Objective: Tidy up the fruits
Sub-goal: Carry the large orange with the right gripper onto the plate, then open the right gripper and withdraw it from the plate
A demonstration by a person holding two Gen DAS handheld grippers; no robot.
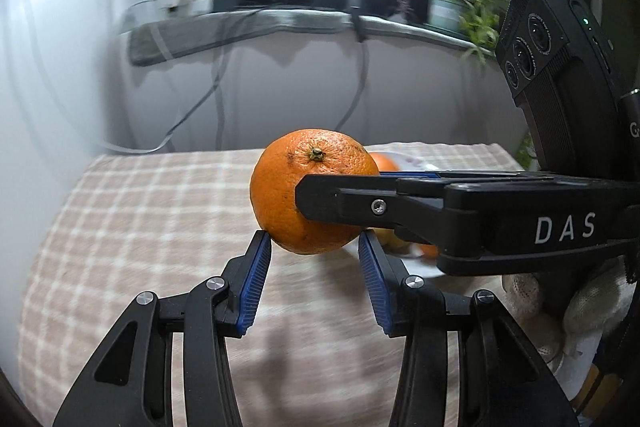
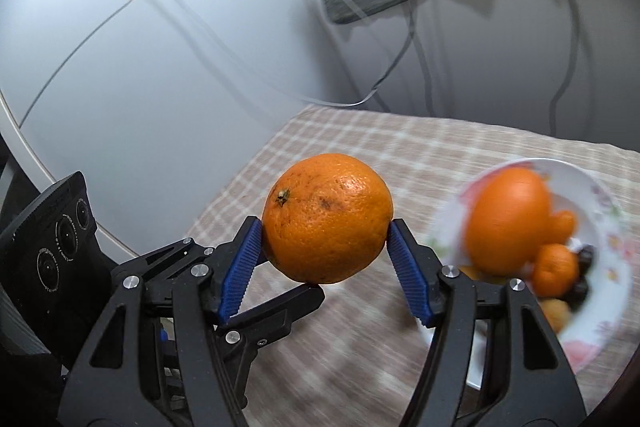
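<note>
1. The orange (image 2: pixel 327 218) is up in the air above the checked tablecloth (image 1: pixel 132 211), not resting on anything, with its stem end tipped up and to one side.
2. It looks firm and roundish, with a pebbly, slightly glossy rind, so I'd judge it fairly light but apt to roll or slip if pinched off-centre. The best hold is across its widest part, squeezing gently (a hard pinch could bruise it).
3. The right gripper (image 2: pixel 325 251) has it exactly that way: its blue ribbed pads (image 2: pixel 240 267) press on opposite flanks, jaws spread about as wide as the fruit and clamped on it.
4. The left gripper (image 1: pixel 315 247) sits just under and beside the fruit, its jaws parted nearly as wide. One pad tip looks to be touching the rind; whether the other touches I cannot tell, and it carries nothing.
5. Off to the right stands a white flowered plate (image 2: pixel 612 287) already holding other oranges (image 2: pixel 508 223), blurred in this view, and well apart from the held fruit.
</note>
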